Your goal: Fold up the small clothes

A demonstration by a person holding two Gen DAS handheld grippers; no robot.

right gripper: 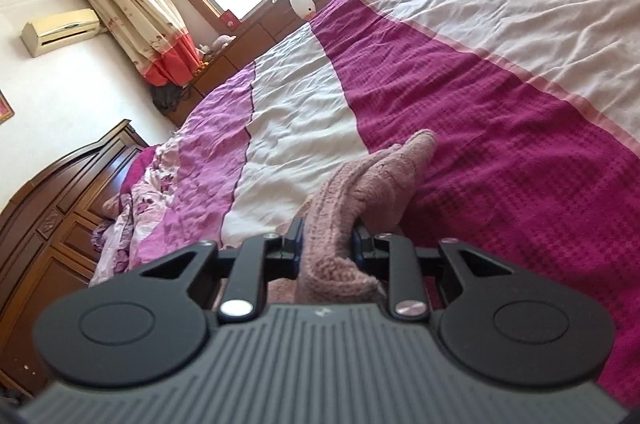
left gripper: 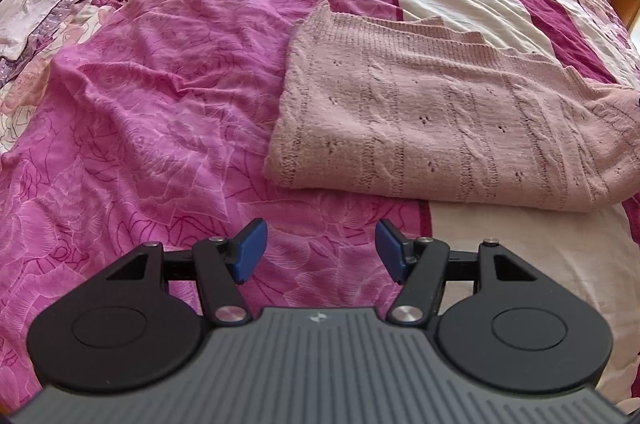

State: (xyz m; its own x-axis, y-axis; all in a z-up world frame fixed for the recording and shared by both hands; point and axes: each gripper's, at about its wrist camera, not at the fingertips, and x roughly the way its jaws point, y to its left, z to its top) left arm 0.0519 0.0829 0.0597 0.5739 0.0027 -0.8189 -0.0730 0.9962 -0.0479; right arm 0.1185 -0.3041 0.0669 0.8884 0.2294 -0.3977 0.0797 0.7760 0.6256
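The bed (left gripper: 168,72) fills both views, all wrinkly pink and magenta cover with cream stripes. In the left wrist view my pink knit sweater (left gripper: 452,120) lies on it at center right, already doubled over into a chunky slab, with its far right end bunched up toward the frame edge.

My right tongs (right gripper: 326,244) are clamped on a thick wad of that knit at bottom center of the right wrist view, and the cloth humps up past the tips toward the middle of the frame. My left tongs (left gripper: 320,250) are apart with nothing between them, hovering over the cover at bottom center, just short of the sweater's near edge.

What worries me:
- I'm only holding from 1 side, so lifting that end could drag the whole slab across the cover instead of folding it.
- The wad looks like more than 1 layer, and if 1 slips out, the fold comes out lopsided.
- This loose knit stretches, so a hard pull probably skews the edges.
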